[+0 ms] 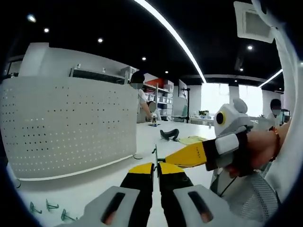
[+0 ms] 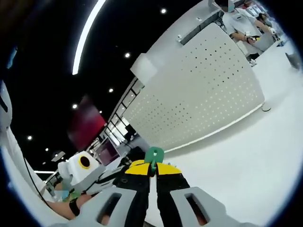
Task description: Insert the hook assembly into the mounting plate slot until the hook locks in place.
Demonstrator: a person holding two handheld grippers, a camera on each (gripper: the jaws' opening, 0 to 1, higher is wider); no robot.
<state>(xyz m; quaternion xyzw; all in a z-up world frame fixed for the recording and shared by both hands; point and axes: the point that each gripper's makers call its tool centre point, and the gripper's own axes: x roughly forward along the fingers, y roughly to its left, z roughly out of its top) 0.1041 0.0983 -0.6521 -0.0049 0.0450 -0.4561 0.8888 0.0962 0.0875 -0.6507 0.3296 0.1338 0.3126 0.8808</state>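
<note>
On a broad white worktop [image 1: 94, 184], under a dark ceiling with long light strips, everything is playing out in front of a big curved white perforated mounting plate [image 1: 66, 125] that is standing upright on the surface. In the left gripper view, people are working at benches and shelving far behind, and a few spare green hooks [image 1: 47, 206] are lying on the worktop near the bottom left, well apart from the action.

The left gripper [image 1: 155, 166] is sitting with its yellow-tipped jaws clenched together, and a thin dark wire-like piece [image 1: 155, 153] is sticking up from between the tips; whether it is actually pinched there, I cannot tell. The right gripper [image 1: 163, 160] is reaching in from the right side of that view, a hand [image 1: 258, 146] wrapped around its body, its yellow tip meeting the same spot just beside the left jaws.

Switching to the right gripper view, the right gripper [image 2: 152, 169] is grasping the hook assembly [image 2: 154, 155], a small green piece with a rounded head, poking up right from between the closed yellow tips. The plate's dotted face is rising behind it, apart from the hook. The left gripper is showing at lower left, just beside.
</note>
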